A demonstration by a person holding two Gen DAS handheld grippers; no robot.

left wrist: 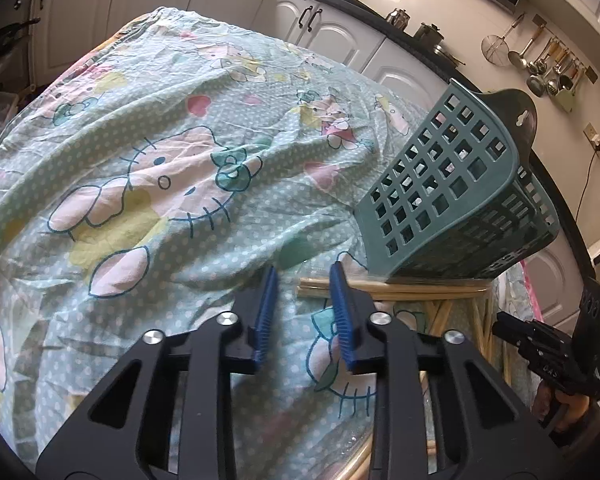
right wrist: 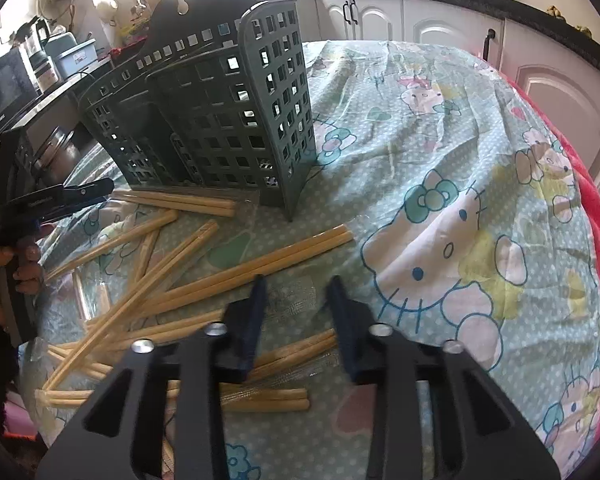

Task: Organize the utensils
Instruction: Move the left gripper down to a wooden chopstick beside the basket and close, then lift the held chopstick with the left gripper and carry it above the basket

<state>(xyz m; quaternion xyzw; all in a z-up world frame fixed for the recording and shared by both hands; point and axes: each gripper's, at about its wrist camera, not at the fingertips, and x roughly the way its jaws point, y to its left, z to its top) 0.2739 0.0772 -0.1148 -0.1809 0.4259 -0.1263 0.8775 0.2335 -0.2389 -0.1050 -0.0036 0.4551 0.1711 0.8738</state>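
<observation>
Surface: Since nothing is yet lifted, the surface (right wrist: 440,128) under its cartoon-cat cloth (left wrist: 148,168) carries everything, and the sorting looks to be at its very start.
Utensil holder: the green perforated plastic utensil holder (right wrist: 220,120) stands upright toward the back of the surface, its tall hanging tab rising behind two open-topped compartments; no chopstick shows inside either, though the lattice walls hide much of the interior.
Chopsticks: the pale wooden chopsticks (right wrist: 180,276) lie scattered and crossing in front of the holder, some apparently in clear wrappers; one pair (right wrist: 188,203) lies just beside the holder's base, touching or nearly so.
Right tool: the right tool (right wrist: 296,300) hovers low over the middle of the pile with its blue pads spread and nothing between them.
Left tool: the left tool (left wrist: 304,300) is also spread and empty, pointing toward the near corner of the holder, with chopstick ends just beyond its tips.
Step in hand: judged from this, the approach to a first pick.
Next move: likely calls for lowering the right tool across one pair, closing on both sticks together, then tipping them upright over a compartment; crossed sticks may drag along.
</observation>
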